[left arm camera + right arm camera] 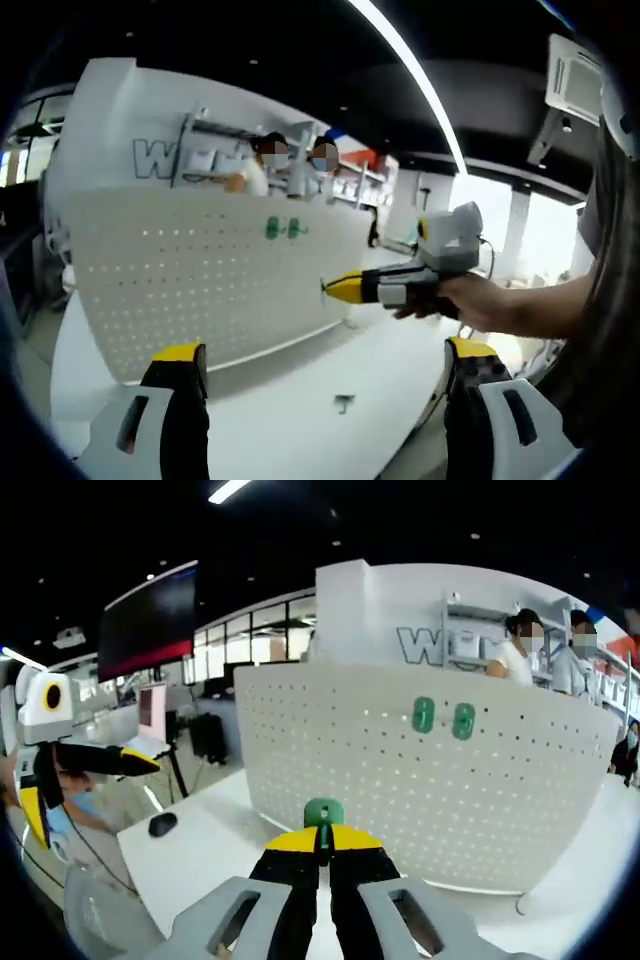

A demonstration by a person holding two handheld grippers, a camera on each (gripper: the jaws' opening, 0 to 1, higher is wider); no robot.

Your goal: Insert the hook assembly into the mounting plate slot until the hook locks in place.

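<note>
Right gripper view: hook (323, 813) before pegboard's (420, 780) lower edge

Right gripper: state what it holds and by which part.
The right gripper is shut on a green hook, pinched by its lower stem; its rounded head sticks out above the tips.

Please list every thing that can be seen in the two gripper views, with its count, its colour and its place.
Pegboard: one, white, perforated, upright on the table.
Hooks on the pegboard: two, green, side by side near its upper edge.
Held hook: one, green, between the right gripper's closed jaws, in front of the pegboard.
Small part: one, greenish, lying on the table; kind cannot be told.
Table: one, white, under the pegboard.
Dark object: one, black, on the table's left end, possibly a mouse.
People: two, behind the pegboard, near shelving.
Right gripper: yellow tips, shut on the held hook.
Left gripper: yellow-topped jaws, apart, nothing between them.
Hand: one, holding the right gripper.
</note>
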